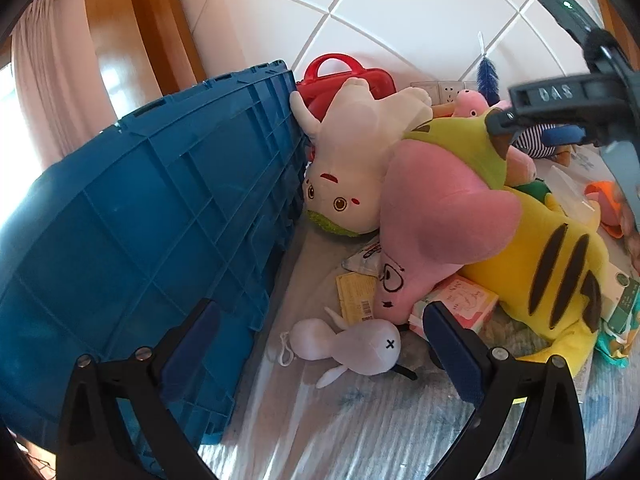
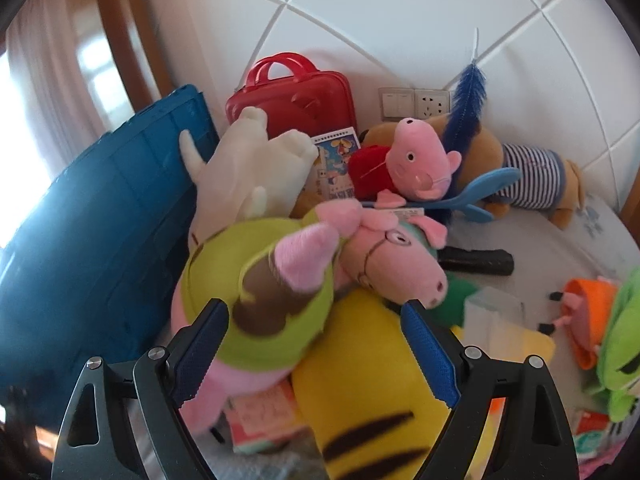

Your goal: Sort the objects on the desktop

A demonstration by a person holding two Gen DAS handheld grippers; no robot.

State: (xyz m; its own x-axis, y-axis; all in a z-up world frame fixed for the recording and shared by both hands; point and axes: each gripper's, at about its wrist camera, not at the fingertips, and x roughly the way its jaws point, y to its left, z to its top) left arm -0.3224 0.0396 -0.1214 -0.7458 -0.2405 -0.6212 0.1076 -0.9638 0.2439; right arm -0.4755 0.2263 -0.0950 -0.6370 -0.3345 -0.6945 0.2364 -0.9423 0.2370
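A pile of soft toys lies on a pale cloth against the tiled wall. My left gripper (image 1: 320, 312) is open just above a small lilac bunny plush (image 1: 360, 346), which lies on the cloth between its fingers without touching them. My right gripper (image 2: 314, 308) is open over a pink pig plush in a green dress (image 2: 280, 280); the pig's body sits between the blue pads, and no pad presses on it. The same pig (image 1: 436, 208) rests on a yellow striped plush (image 1: 560, 272). A white plush (image 1: 360, 152) lies upside down beside them.
A blue crate (image 1: 140, 220) leans at the left against the toys. Behind the pile are a red case (image 2: 296, 100), a small pink pig (image 2: 420, 160), a brown dog in stripes (image 2: 528, 176) and a blue feather (image 2: 466, 104). Cards and boxes (image 1: 460, 300) lie under the plushes. A black housing (image 1: 560, 94) hangs upper right.
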